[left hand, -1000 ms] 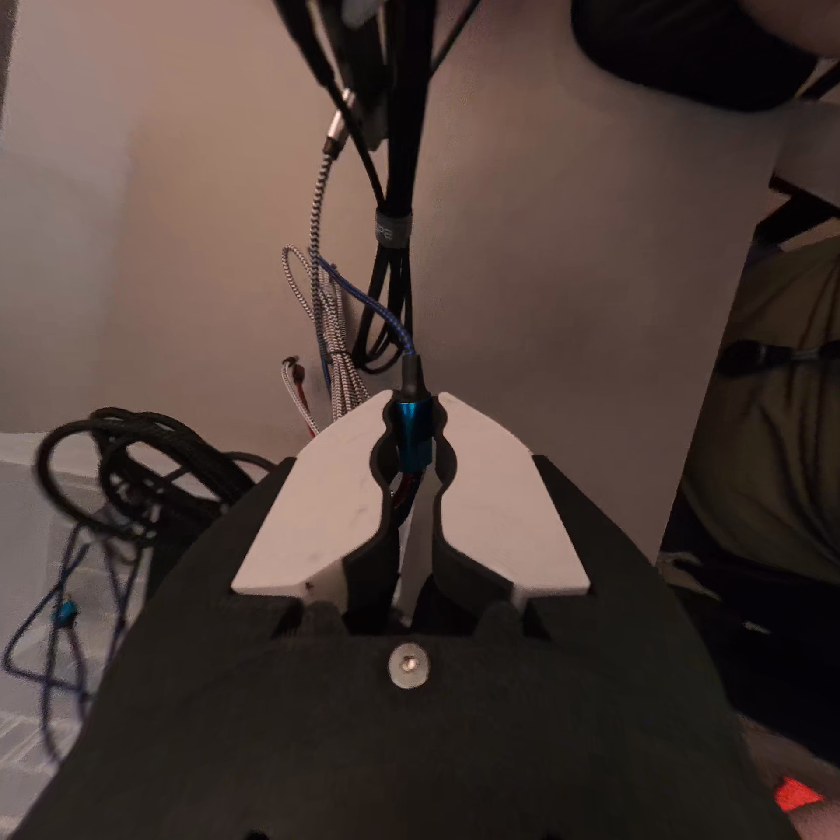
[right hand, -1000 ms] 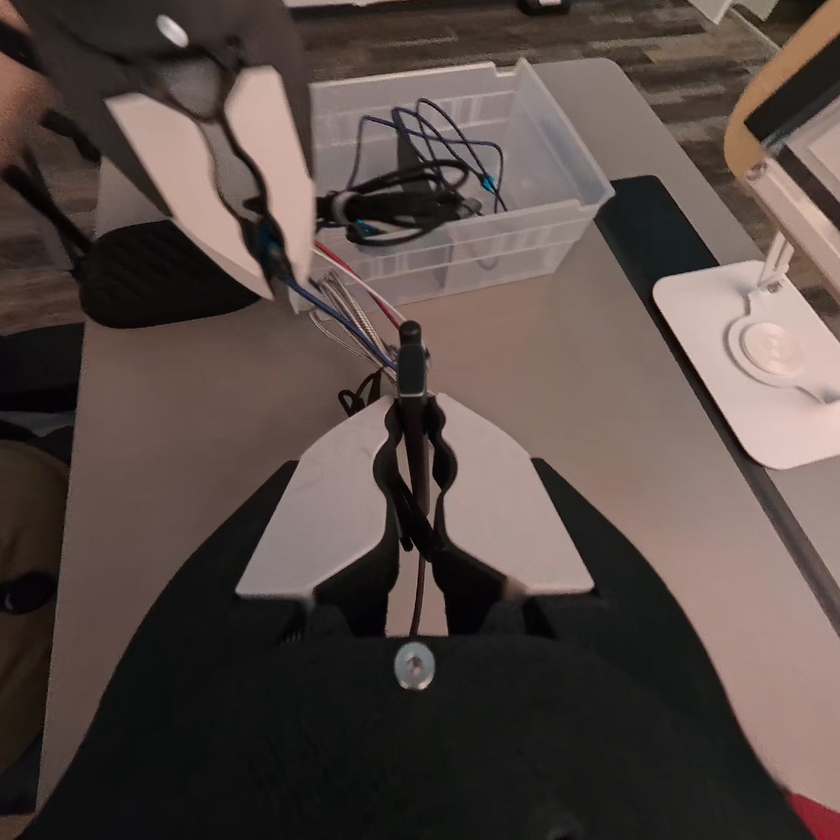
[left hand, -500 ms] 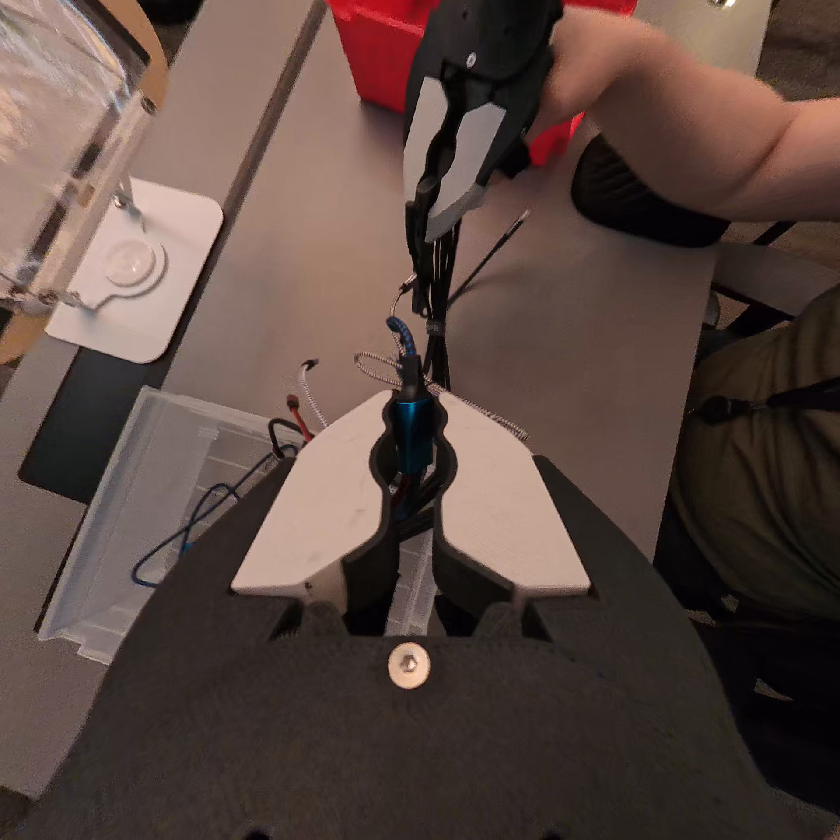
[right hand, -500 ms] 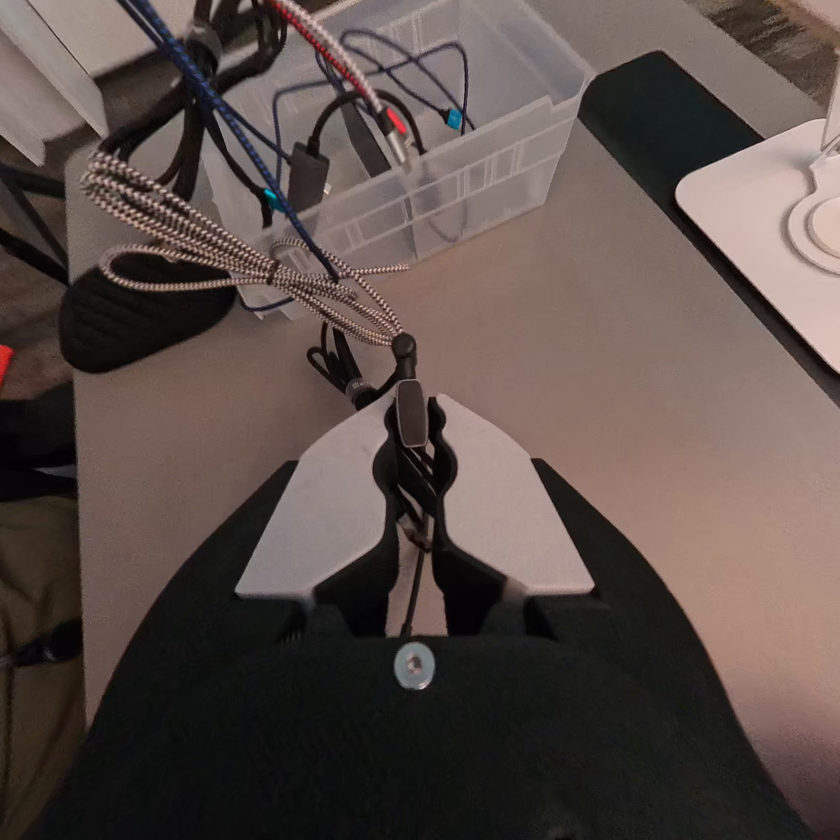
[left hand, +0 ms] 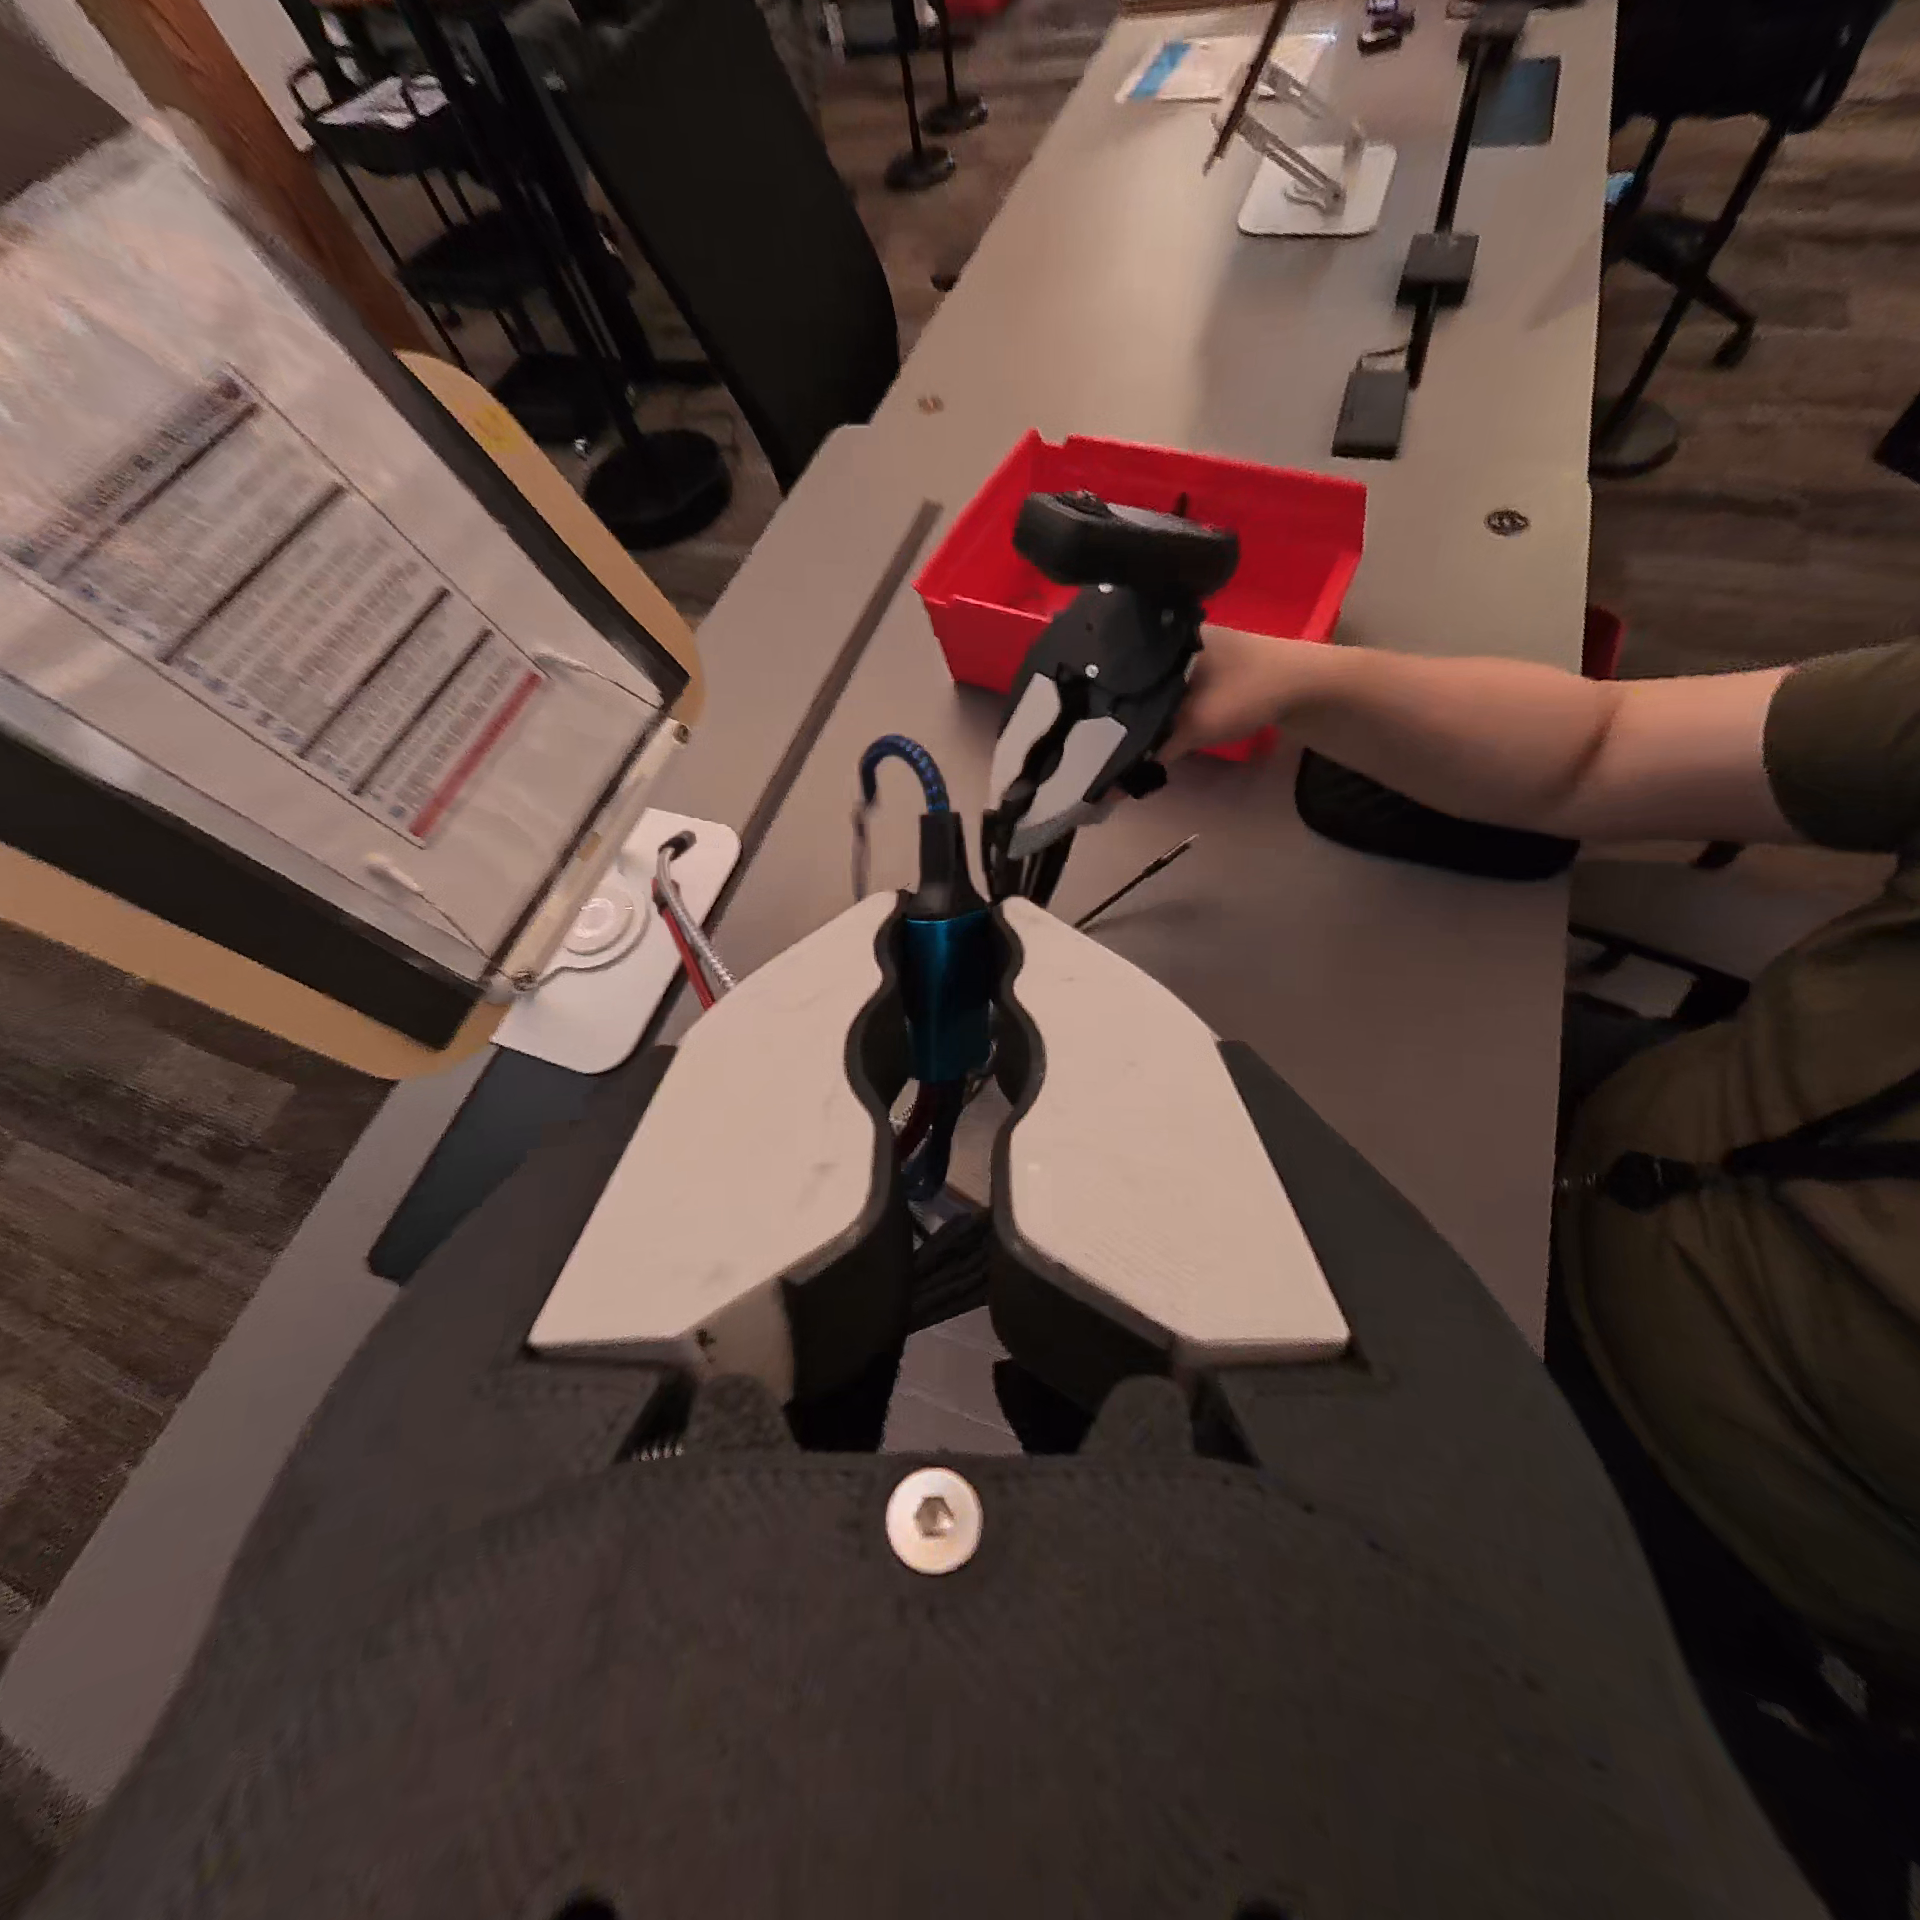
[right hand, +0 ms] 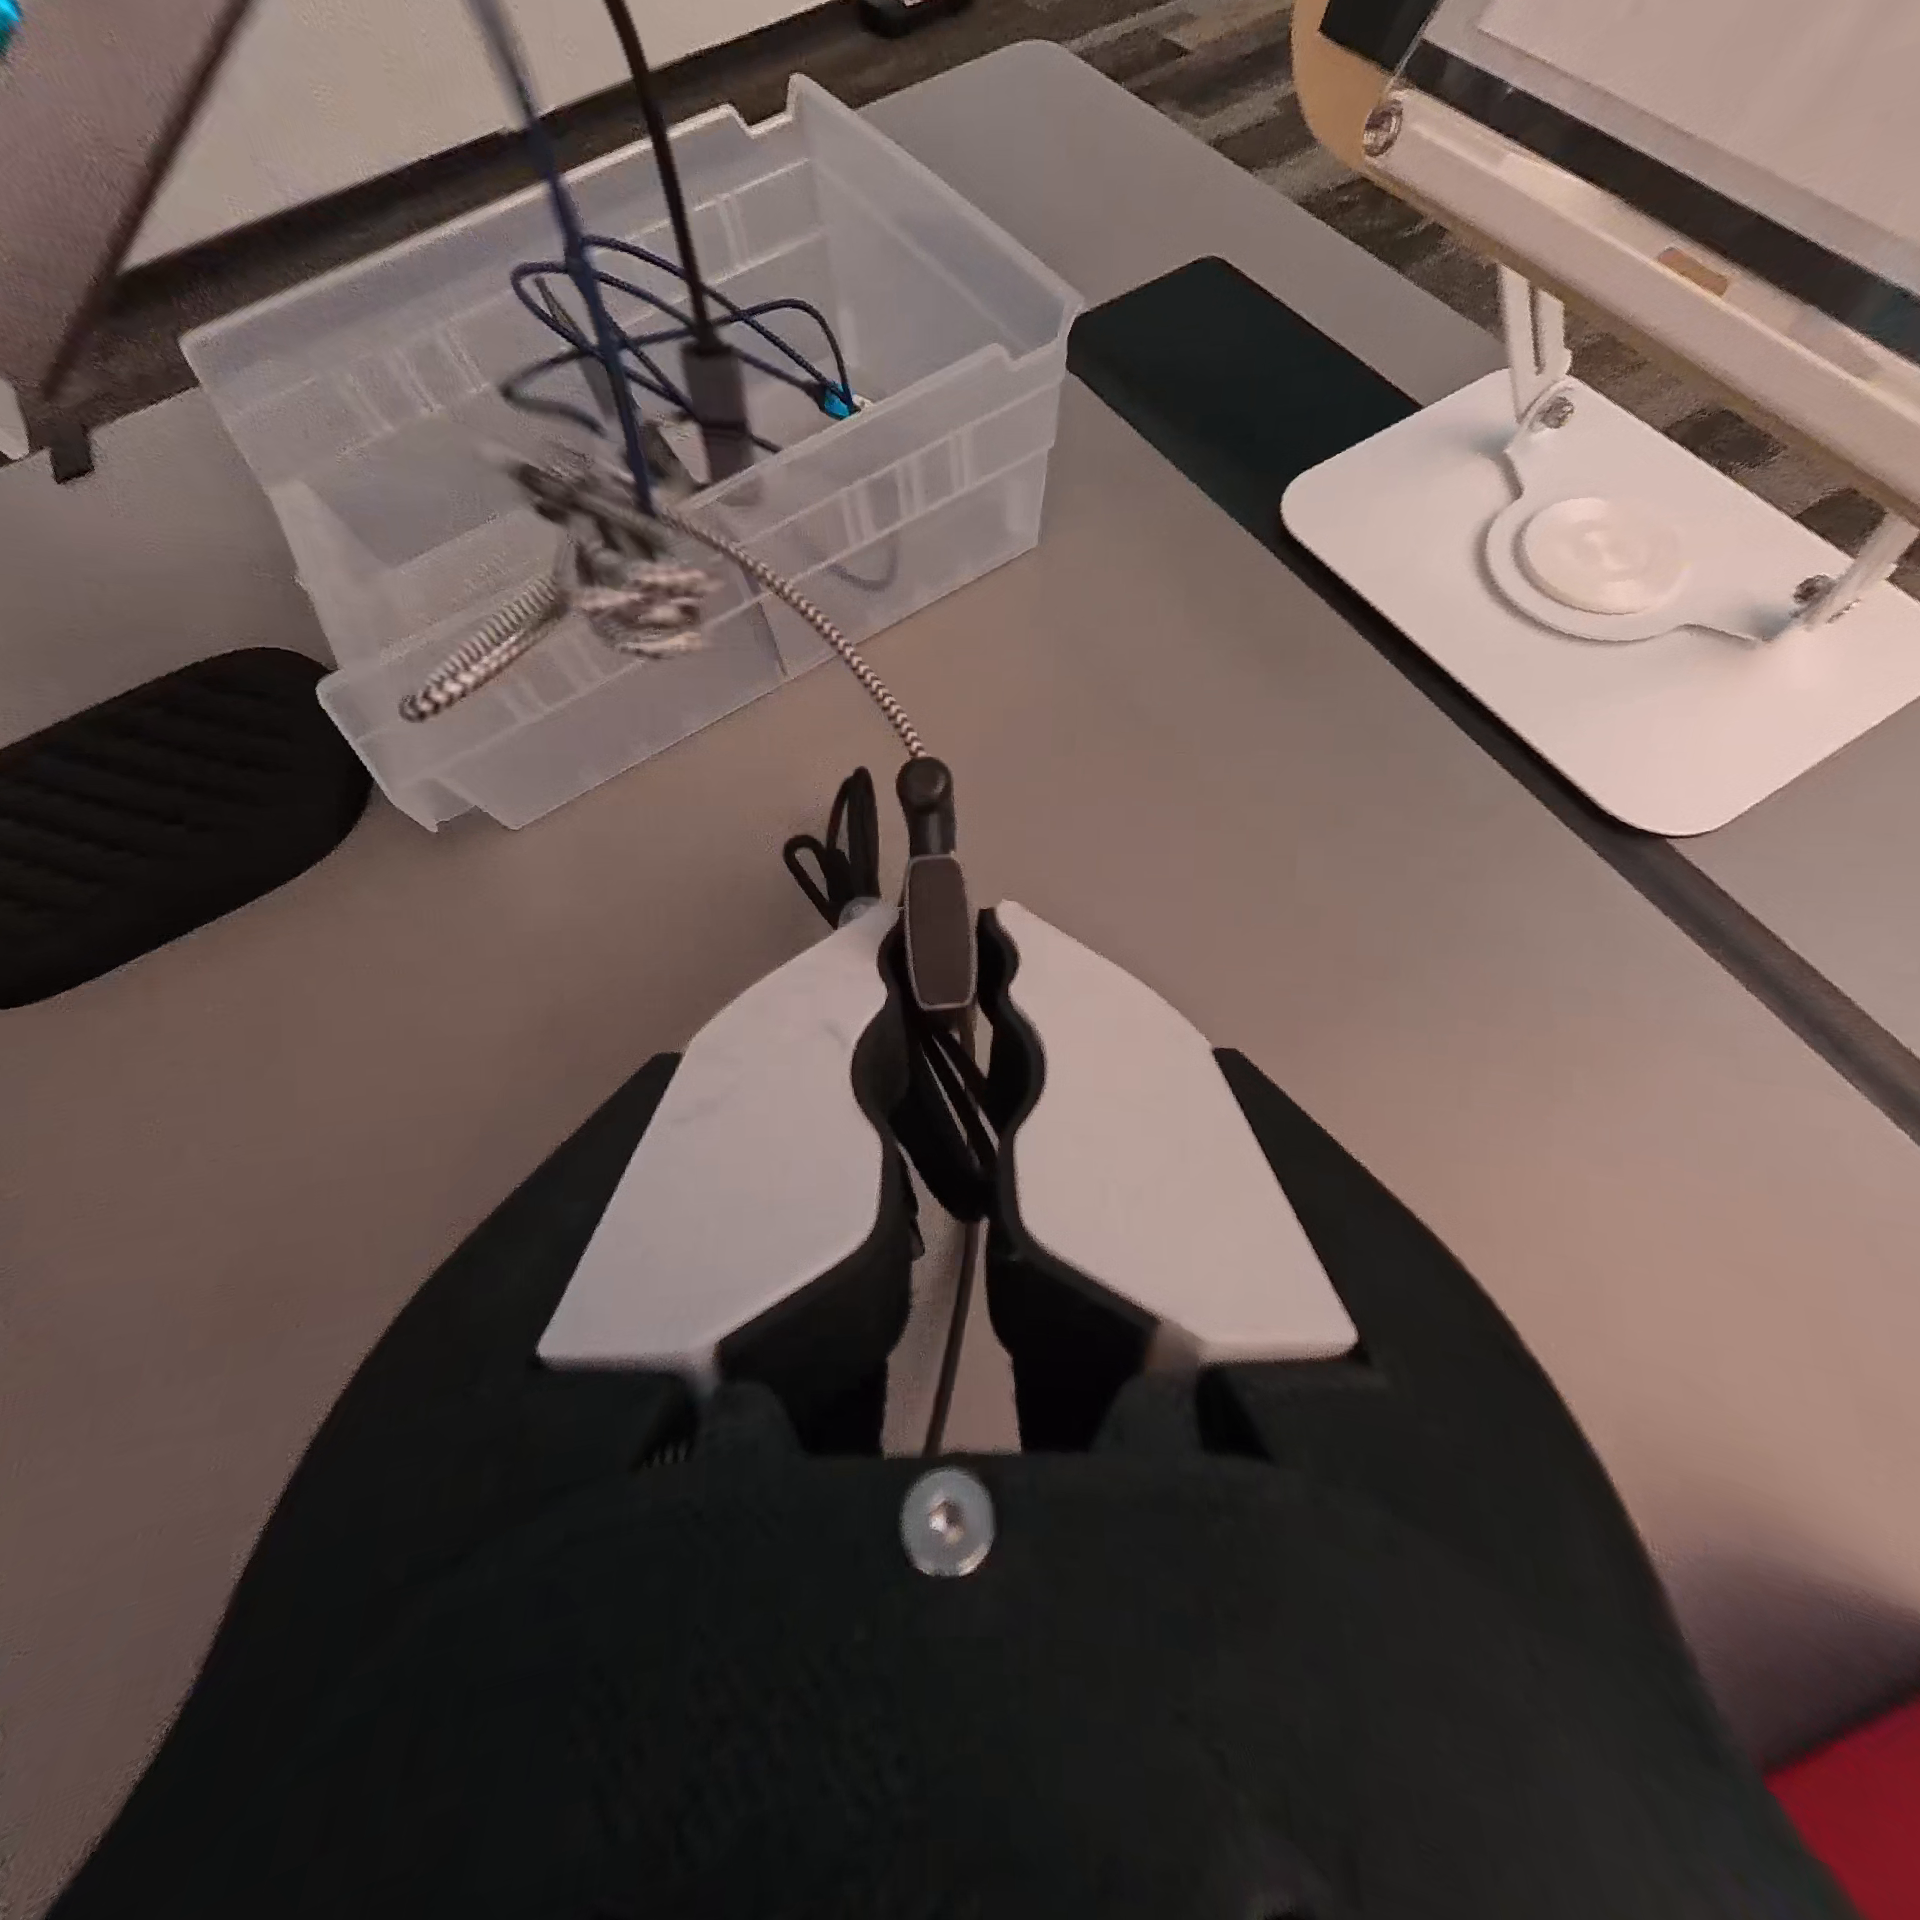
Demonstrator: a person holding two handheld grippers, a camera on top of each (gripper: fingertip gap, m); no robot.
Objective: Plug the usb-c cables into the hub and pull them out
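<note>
the left gripper pinches a blue plug on a blue cord. the right gripper pinches a dark grey plug with a black and white cord that runs off to the clear bin on the counter. more cords lie in that bin. i cannot tell which piece is the hub. i think the step is lining up a plug. next, the plug must meet its hole straight.

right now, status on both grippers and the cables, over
Left gripper shut on blue metal plug. Right gripper shut on grey hub, checkered cable plugged in. Loose cables trail into clear bin; table between clear.
</note>
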